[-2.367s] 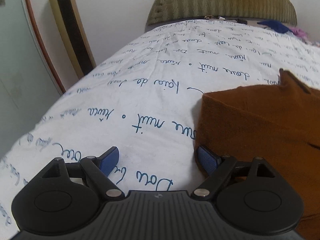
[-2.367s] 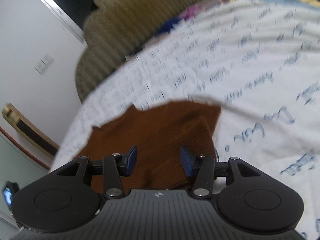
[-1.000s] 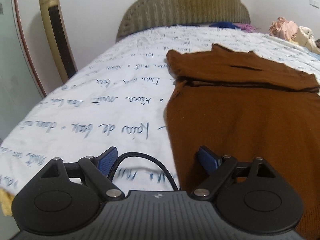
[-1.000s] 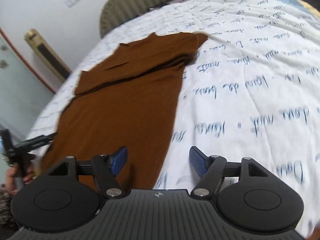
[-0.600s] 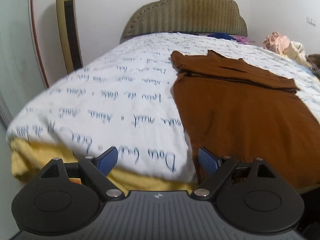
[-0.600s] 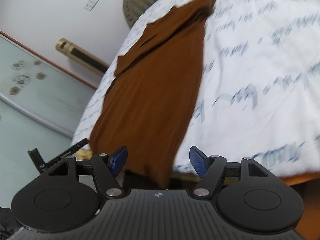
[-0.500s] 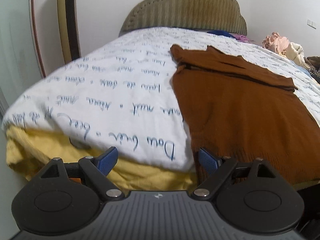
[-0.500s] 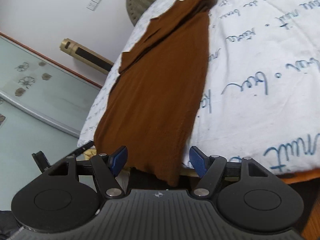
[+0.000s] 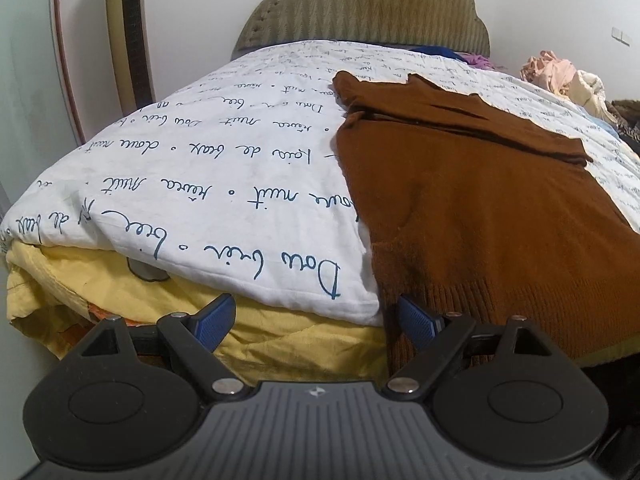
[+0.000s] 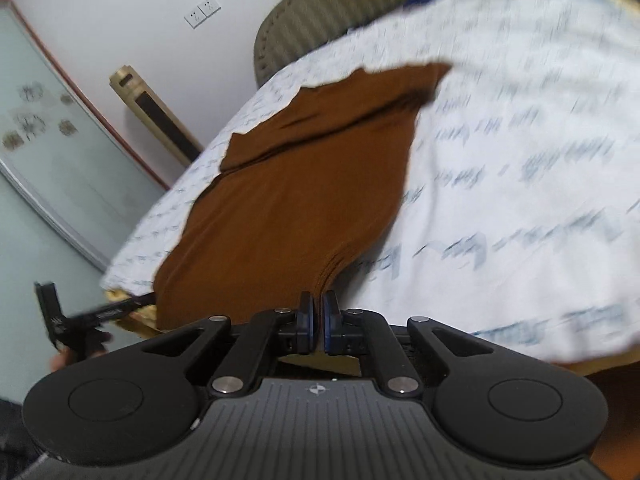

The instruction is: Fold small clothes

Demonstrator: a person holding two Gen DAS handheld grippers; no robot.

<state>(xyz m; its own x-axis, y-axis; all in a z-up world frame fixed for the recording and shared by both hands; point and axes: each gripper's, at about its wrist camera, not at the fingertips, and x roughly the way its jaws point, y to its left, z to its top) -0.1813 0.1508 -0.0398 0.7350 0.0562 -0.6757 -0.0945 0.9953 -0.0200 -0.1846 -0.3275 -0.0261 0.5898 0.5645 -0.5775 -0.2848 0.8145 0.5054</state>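
Note:
A brown knit sweater (image 9: 472,200) lies lengthwise on a white bedsheet with blue script (image 9: 224,184), its ribbed hem hanging over the near bed edge. My left gripper (image 9: 316,318) is open at the bed edge, its right fingertip (image 9: 416,320) against the hem's left corner. In the right wrist view the sweater (image 10: 304,188) runs away from the camera. My right gripper (image 10: 318,316) is shut on the hem's right corner, and the cloth puckers up from its tips. The left gripper (image 10: 80,316) shows there at the far left.
A padded olive headboard (image 9: 360,8) stands at the far end. A gold tower fan (image 9: 128,36) stands by the left wall. Loose clothes (image 9: 560,76) pile at the far right. A yellow blanket (image 9: 120,284) hangs below the sheet's near edge.
Both grippers pulled back from the sweater's far end to the near bed edge. The right gripper closed on the hem's right corner. The left gripper stayed open and came closer to the hem.

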